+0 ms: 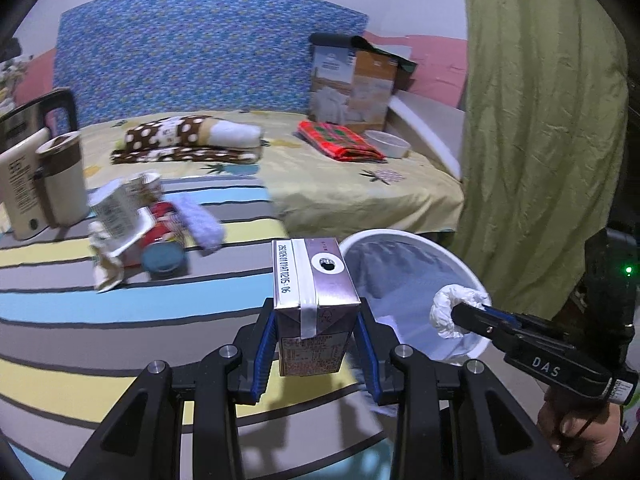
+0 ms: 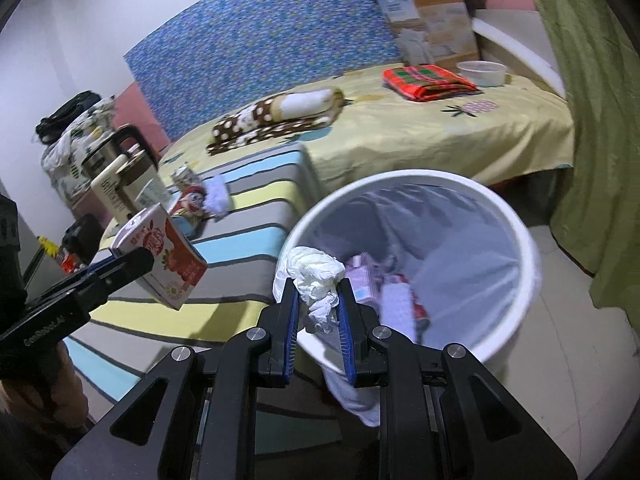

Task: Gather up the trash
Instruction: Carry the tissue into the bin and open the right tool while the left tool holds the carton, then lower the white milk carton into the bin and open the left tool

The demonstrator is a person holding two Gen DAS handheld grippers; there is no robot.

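A bedroom is shown, with a bed (image 1: pixel 360 184) under a yellow sheet across the middle of both frames and a blue patterned headboard (image 1: pixel 192 52) behind it. A striped cloth-covered surface (image 1: pixel 120 320) fills the lower left of the left wrist view; whether it is a counter or part of the bed cannot be told.

At lower centre of that view a small drink carton (image 1: pixel 314 304) is clamped upright between the blue pads of the left hand-held gripper (image 1: pixel 316 344), just left of the white trash bin (image 1: pixel 404 236). In the right wrist view the same carton (image 2: pixel 168 264) is seen at mid left, tilted, above the striped cloth.

A crumpled white tissue (image 2: pixel 318 280) is pinched by the right hand-held gripper (image 2: pixel 318 304) over the near rim of the bin (image 2: pixel 528 264). The bin is lined with a pale bag, and discarded packaging is seen at its bottom, too blurred to identify.

More trash (image 1: pixel 136 224) is piled at mid left of the left wrist view, smeared by motion: a red can and white wrappers are made out, little else. A beige kettle (image 1: pixel 36 184) is cut off by the left edge. A green curtain (image 1: pixel 540 120) hides the room's right side.
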